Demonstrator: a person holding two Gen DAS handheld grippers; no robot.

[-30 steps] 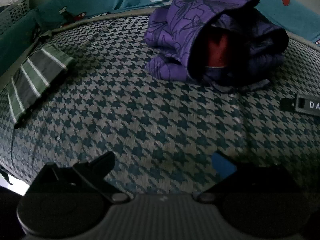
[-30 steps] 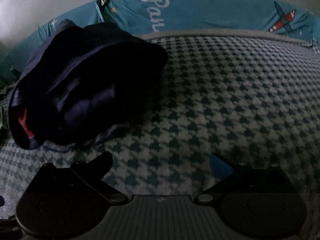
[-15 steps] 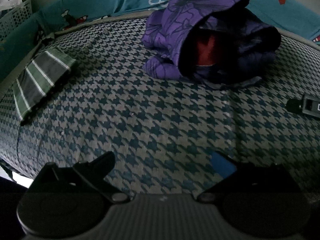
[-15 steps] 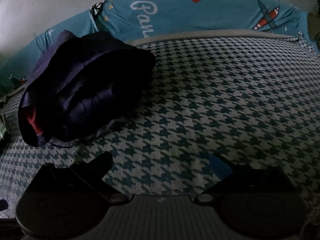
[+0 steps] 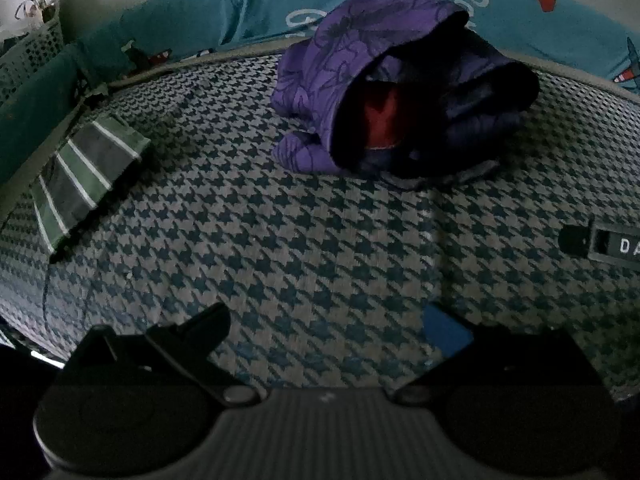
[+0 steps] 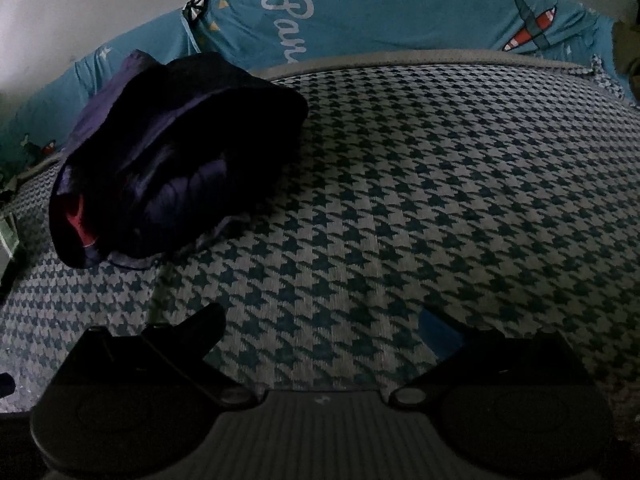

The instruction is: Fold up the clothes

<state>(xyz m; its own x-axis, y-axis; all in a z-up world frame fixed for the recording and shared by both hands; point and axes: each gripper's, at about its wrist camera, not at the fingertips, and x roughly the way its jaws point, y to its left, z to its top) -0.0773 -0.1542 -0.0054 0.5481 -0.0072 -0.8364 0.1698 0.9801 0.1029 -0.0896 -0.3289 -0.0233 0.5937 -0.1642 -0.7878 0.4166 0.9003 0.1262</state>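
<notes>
Jacket (image 5: 384,96), a purple padded heap lying at the far side of the bed (image 5: 320,240), looks soft, bulky and light, best pinched at a hem edge, while left gripper (image 5: 328,324) and right gripper (image 6: 320,320) hover wide and empty.

Matt woven houndstooth cover (image 5: 280,240), quilted purple cloth jacket (image 5: 360,40) with faintly glossy dark lining (image 6: 188,196).

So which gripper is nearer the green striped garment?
Left. The left gripper has the green striped garment ahead to its left; from the right gripper, only a sliver shows, beyond the purple jacket.
</notes>
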